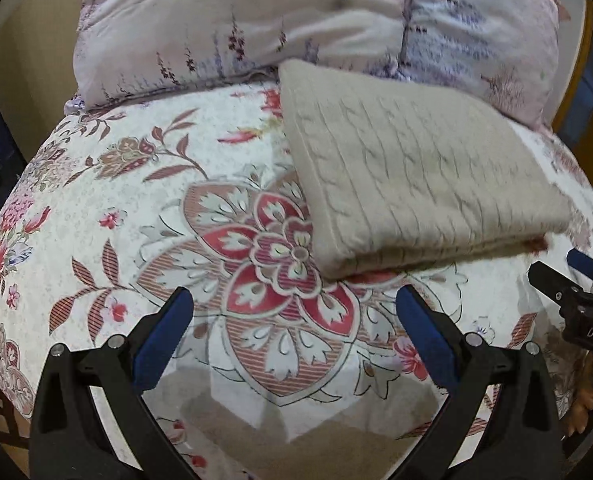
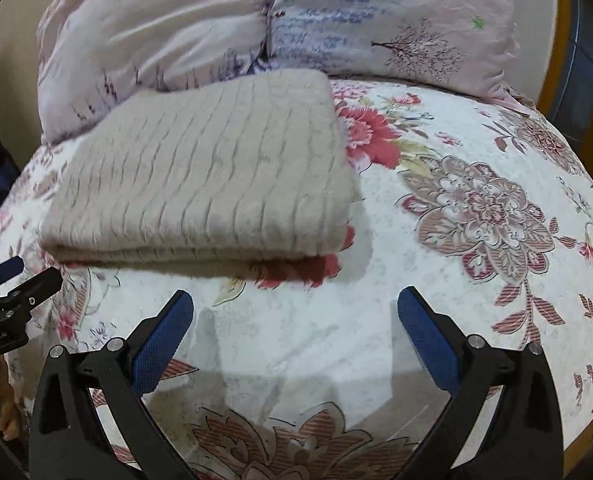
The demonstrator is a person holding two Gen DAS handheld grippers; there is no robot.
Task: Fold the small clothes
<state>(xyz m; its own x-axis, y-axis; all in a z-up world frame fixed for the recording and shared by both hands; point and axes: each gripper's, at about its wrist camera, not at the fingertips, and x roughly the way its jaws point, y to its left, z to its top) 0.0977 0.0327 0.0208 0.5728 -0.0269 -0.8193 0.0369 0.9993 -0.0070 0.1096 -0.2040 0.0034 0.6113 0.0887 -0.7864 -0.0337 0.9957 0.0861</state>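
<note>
A beige cable-knit garment (image 1: 416, 168) lay folded into a thick rectangle on the bed (image 1: 108, 208), toward the head end, its far edge touching the pale printed pillows (image 1: 256, 20). Its near folded edge faced both cameras, with layers stacked fairly evenly.

The left tongs (image 1: 294, 312) stood spread wide with nothing between them, over the flowered bedspread just short of the garment's near left corner. The right tongs (image 2: 295, 312) were equally spread and empty, just short of its near right corner. Each pair showed at the edge of the other's view.

Judging by the tidy stack, the folding looked largely done, with the step in hand either a last fold or a release. A further fold would call for both tongs to pinch the near corners together and carry them toward the pillows; otherwise the piece only needed setting aside.

Motion blur softened the knit. What kind of garment it was, and whether sleeves were tucked inside, could not be told. The fisheye rims cut off the bed's sides.
</note>
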